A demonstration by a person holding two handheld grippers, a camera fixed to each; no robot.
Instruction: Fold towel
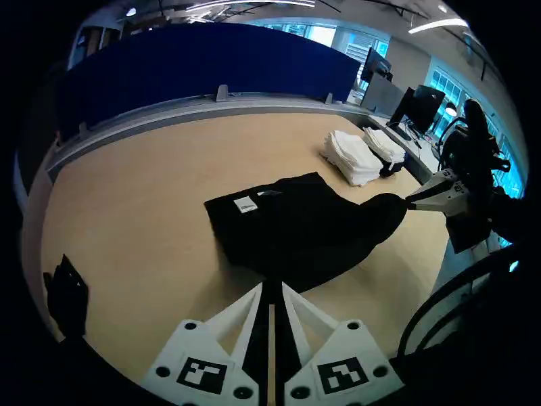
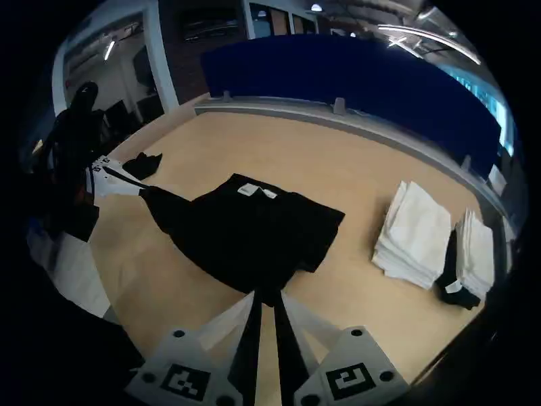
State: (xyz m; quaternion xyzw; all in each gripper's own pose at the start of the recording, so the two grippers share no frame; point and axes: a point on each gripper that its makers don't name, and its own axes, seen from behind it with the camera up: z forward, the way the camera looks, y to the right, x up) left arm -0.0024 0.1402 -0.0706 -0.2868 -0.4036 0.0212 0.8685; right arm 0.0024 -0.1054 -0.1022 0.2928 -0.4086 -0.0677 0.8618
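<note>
Towel [image 1: 304, 223] seemingly pinched in left gripper [image 1: 270, 285].

Tan table [image 1: 135, 203] bears black towel [image 1: 297, 223] — and white stacks [image 1: 351, 157].

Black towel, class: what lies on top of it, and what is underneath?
On the black towel sit two white tags near its far edge. The wooden table shows all around it. Whatever lies directly beneath the cloth is covered and cannot be seen.
</note>
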